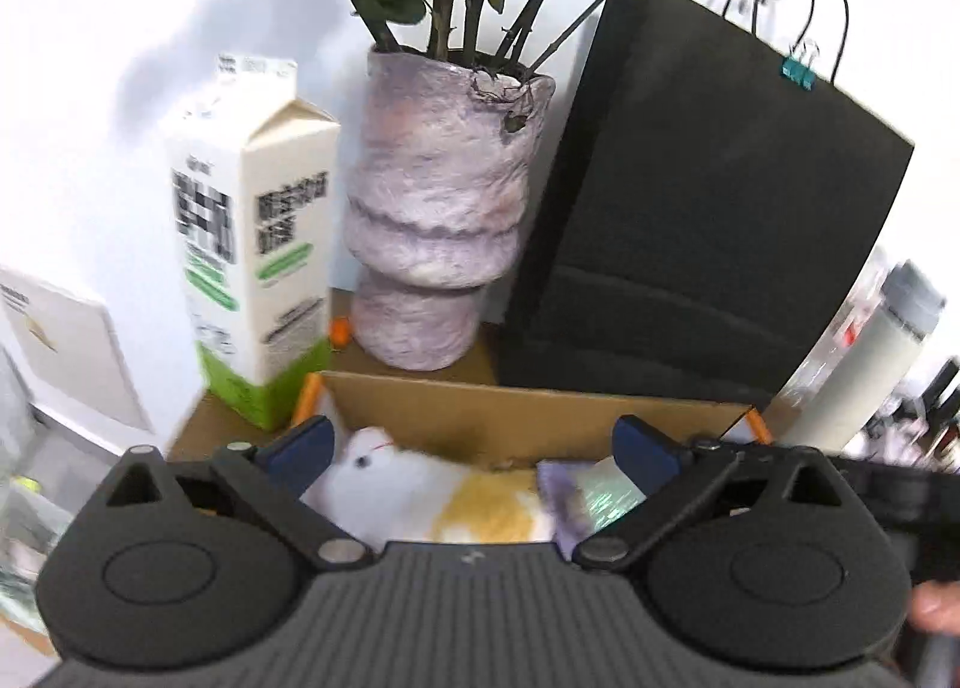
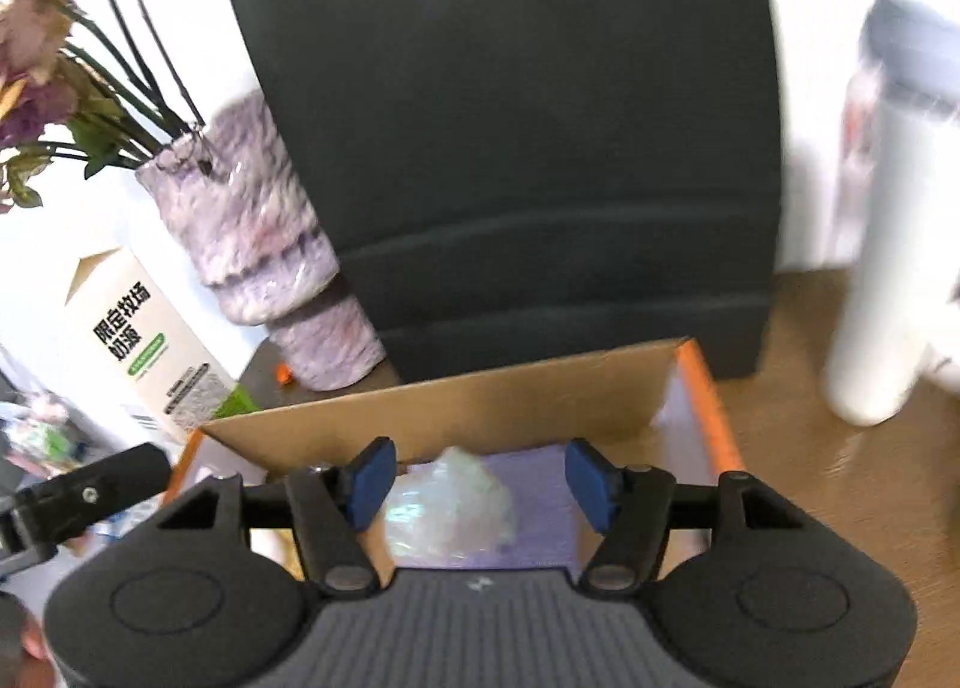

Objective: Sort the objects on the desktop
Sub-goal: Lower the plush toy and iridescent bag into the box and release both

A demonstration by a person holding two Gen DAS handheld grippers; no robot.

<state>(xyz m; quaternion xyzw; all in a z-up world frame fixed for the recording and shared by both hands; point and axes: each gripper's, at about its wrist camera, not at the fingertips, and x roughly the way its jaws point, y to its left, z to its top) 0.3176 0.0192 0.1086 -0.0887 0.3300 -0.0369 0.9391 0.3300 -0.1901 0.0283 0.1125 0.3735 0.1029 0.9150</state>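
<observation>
A cardboard box [image 1: 528, 418] with orange edges sits on the wooden desk. Inside it lie a white and yellow plush toy [image 1: 420, 484] and a purple item with a shiny iridescent wrapper [image 1: 594, 499]. My left gripper [image 1: 474, 448] is open above the plush, holding nothing. In the right wrist view the box [image 2: 480, 406] holds the shiny wrapper [image 2: 450, 502] on a purple surface [image 2: 540, 502]. My right gripper [image 2: 483, 478] is open over it, empty.
A milk carton [image 1: 252, 244], a purple vase [image 1: 438, 220] with dried flowers, and a black paper bag [image 1: 708, 208] stand behind the box. A white bottle [image 2: 888, 244] stands to the right. A small orange item [image 1: 340, 331] lies by the vase.
</observation>
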